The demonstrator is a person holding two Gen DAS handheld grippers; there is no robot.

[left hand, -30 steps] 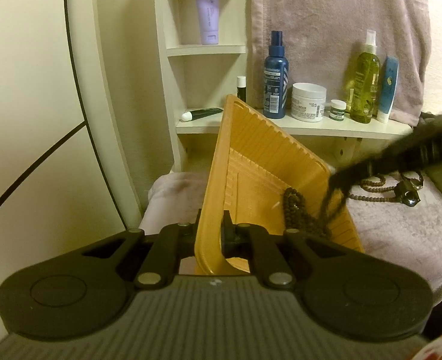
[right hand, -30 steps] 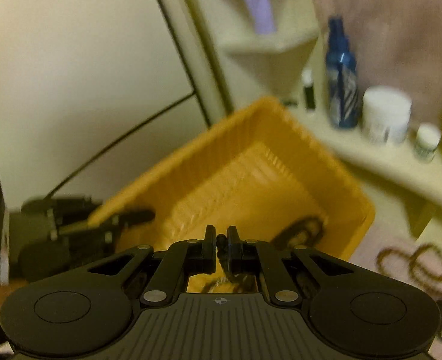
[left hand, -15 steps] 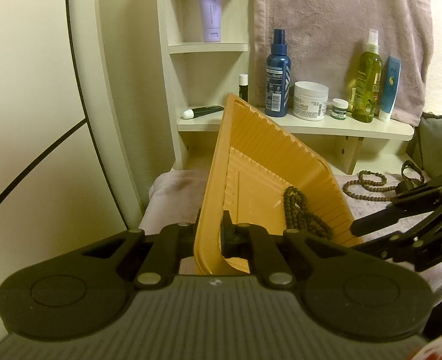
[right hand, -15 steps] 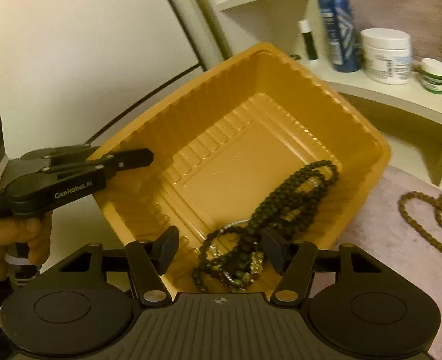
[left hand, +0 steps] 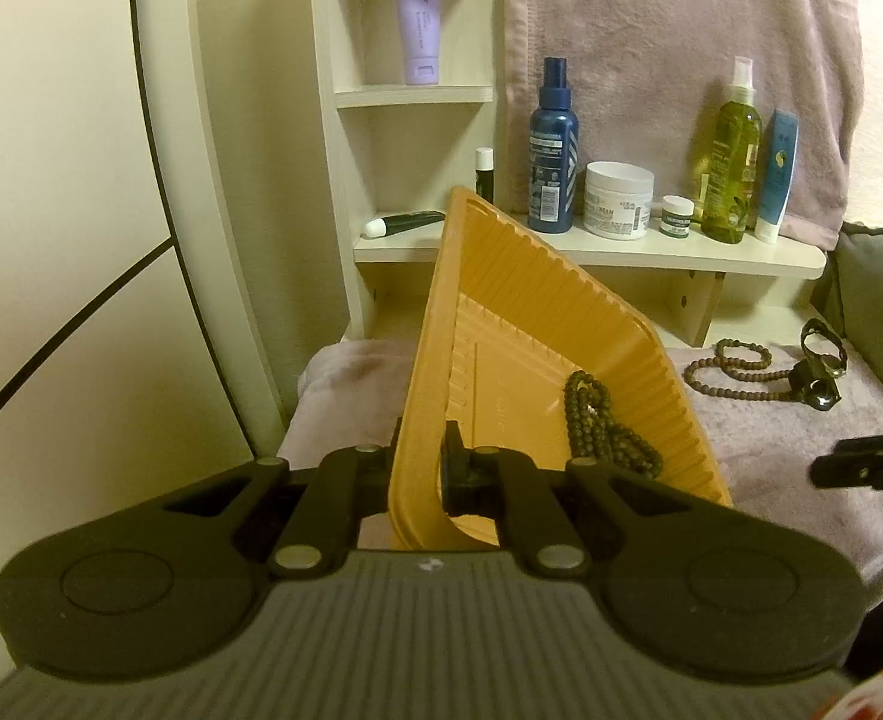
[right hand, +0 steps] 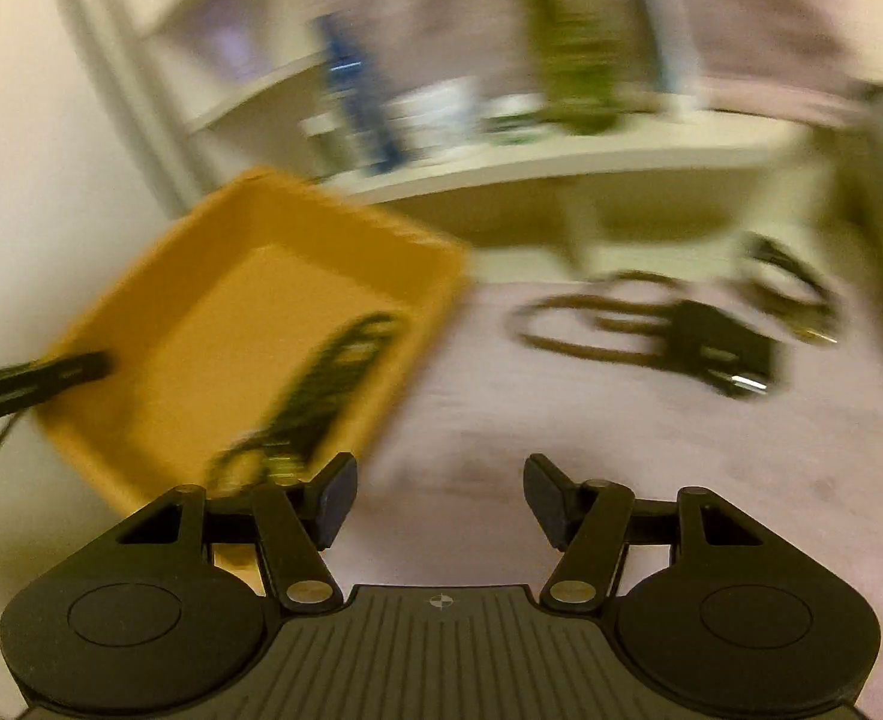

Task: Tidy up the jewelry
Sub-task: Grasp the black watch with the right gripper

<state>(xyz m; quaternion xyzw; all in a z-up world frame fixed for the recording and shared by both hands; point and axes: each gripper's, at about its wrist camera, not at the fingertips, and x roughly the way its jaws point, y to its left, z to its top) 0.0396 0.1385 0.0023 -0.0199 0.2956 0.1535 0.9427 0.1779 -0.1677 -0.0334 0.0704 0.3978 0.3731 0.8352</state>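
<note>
My left gripper [left hand: 420, 468] is shut on the near rim of an orange tray [left hand: 519, 324] and holds it tilted. Dark bead strands [left hand: 597, 426] lie inside the tray against its lower wall. My right gripper [right hand: 440, 501] is open and empty, above the pink cloth [right hand: 621, 420] to the right of the tray [right hand: 213, 312]. A brown bead necklace [left hand: 735, 369] and a black clasp piece [left hand: 816, 387] lie on the cloth further right. They also show, blurred, in the right wrist view [right hand: 585, 324].
A white shelf [left hand: 621, 252] behind the tray carries a blue spray bottle [left hand: 552, 144], a white jar [left hand: 618, 199], a green bottle [left hand: 732, 174] and tubes. A pink towel [left hand: 669, 48] hangs above. A grey cushion [left hand: 879, 294] stands at the right.
My right gripper opened, left the dark beads in the tray, and swung out to the right over the cloth. My left gripper kept its hold on the tray.
</note>
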